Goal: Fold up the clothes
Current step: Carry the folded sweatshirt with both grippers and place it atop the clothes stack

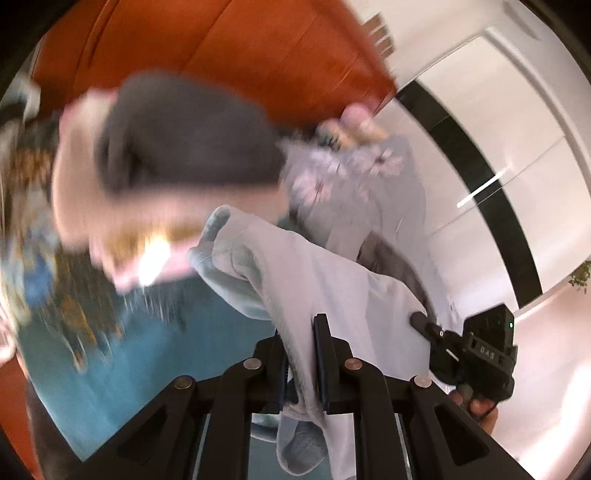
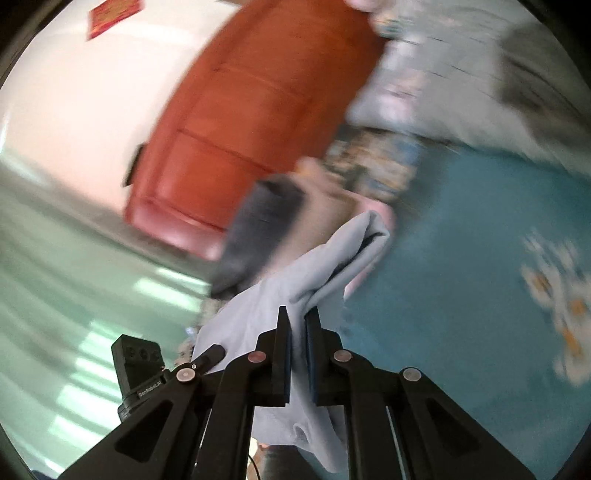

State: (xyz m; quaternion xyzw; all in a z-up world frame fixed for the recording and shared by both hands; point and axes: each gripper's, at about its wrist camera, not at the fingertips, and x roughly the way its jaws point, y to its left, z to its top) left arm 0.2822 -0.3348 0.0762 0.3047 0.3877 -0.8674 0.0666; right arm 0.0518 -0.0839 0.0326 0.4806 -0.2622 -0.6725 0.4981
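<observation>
The pale blue garment (image 1: 332,295) is hanging in the air, pinched between the nearly closed jaws of both the left tool (image 1: 301,365) and right tool (image 2: 298,354), above the teal bedspread (image 2: 461,258). Both views are blurring; a thin pinch could be slipping loose.

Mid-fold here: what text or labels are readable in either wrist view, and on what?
"GenRobot.AI": on the black camera block of the left gripper, seen from the right wrist.
"DAS" (uncertain): raised letters on the right gripper's black body, seen from the left wrist.
Red wall sign: too blurred to read.
</observation>
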